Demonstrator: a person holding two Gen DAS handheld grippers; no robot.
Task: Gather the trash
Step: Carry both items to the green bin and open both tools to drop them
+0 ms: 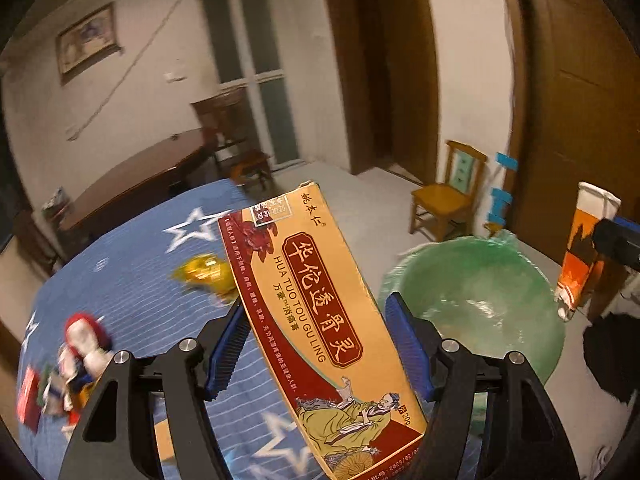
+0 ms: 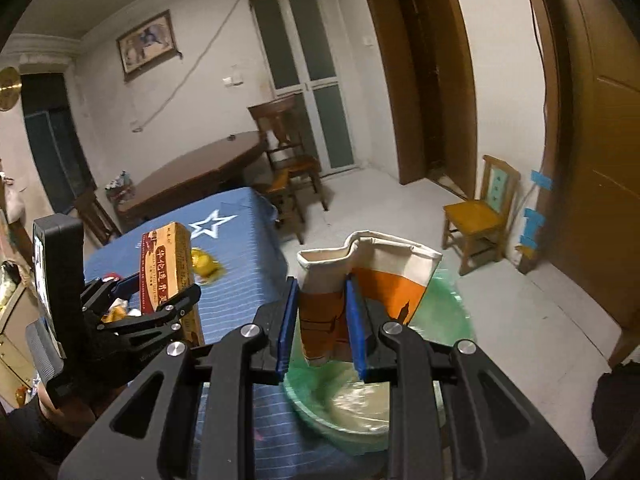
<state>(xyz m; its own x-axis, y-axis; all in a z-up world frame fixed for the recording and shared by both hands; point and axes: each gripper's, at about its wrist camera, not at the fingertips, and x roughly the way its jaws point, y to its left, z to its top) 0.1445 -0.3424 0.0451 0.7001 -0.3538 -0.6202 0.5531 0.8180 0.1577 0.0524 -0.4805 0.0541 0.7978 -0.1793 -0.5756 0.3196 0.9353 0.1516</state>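
L gripper [image 1: 316, 344] jaws clamped on box [image 1: 320, 320] reading "HUA TUO TOU GU LING"; R gripper [image 2: 322, 320] jaws clamped on orange/white cup [image 2: 360, 280], above green bin [image 1: 480, 292].

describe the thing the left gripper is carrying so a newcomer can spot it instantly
Start at the table with the blue star-print cloth. Above its edge, beside the green-lined bin, the left gripper holds a long flat carton in its jaws. It alone is tan and dark red with Chinese lettering; the squashed paper cup nearby is white and orange.
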